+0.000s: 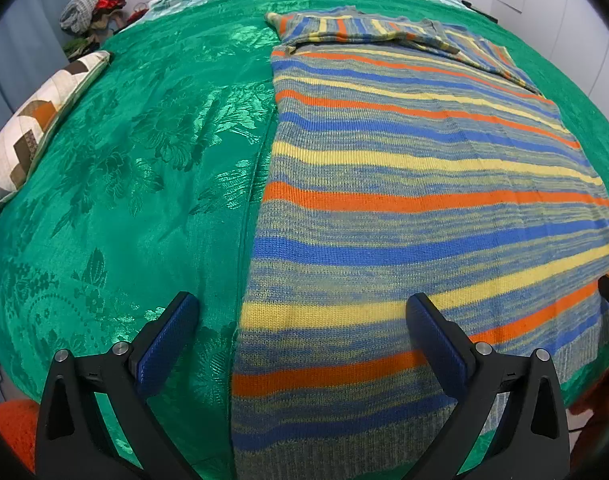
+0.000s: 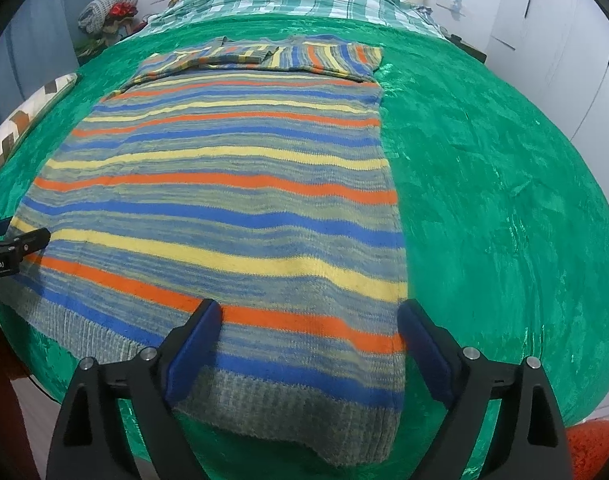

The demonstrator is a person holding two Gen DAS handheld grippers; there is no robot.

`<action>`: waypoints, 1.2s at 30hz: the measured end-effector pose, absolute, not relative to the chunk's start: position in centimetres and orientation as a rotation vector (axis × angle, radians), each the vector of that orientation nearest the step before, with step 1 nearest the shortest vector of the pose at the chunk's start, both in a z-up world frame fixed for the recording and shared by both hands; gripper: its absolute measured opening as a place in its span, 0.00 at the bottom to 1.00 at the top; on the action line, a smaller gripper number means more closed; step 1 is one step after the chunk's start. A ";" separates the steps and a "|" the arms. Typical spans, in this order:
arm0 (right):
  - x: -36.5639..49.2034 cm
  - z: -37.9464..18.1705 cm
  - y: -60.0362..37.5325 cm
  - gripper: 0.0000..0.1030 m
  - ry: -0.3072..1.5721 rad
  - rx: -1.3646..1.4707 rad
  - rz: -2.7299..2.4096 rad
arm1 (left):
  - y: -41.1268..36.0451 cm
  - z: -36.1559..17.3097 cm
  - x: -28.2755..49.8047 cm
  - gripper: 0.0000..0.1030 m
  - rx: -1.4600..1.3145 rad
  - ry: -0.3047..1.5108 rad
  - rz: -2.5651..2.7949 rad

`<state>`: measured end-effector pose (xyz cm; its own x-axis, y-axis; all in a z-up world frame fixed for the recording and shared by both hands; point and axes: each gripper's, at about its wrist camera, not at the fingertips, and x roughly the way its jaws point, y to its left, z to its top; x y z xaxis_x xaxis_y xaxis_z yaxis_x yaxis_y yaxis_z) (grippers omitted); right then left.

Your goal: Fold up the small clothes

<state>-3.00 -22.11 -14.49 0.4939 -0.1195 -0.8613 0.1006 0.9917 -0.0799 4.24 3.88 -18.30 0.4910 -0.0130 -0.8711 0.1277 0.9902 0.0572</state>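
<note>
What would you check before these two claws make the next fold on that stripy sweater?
1. Sweater lies flat on the green cover: ok.
2. Sleeves folded in across the top: ok.
3. Left claw open, straddling the sweater's left edge near the hem: ok.
4. Right claw open, over the right hem corner: ok.
5. Pads touching the knit yet: cannot tell.
6. Nothing else lying on the sweater: ok; the pillow sits well aside.

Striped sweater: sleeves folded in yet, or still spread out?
Folded in. On the striped sweater both sleeves lie across the chest near the collar; the body is still flat, full length, on the green bedspread.
</note>
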 end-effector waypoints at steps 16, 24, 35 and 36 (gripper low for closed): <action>-5.3 -7.4 -33.2 0.89 0.965 0.364 -0.073 | 11.1 -14.9 2.0 0.99 -0.028 1.065 -0.120; -6.4 -15.5 -33.7 0.79 1.246 0.733 0.118 | 8.4 -17.0 1.0 0.78 -0.010 1.157 -0.296; -5.9 -14.6 -30.6 0.08 1.294 0.584 0.230 | 9.5 -15.4 0.5 0.04 0.005 1.162 -0.280; -6.2 -14.0 -30.5 0.08 1.292 0.562 0.231 | 9.6 -15.2 0.2 0.04 0.005 1.159 -0.284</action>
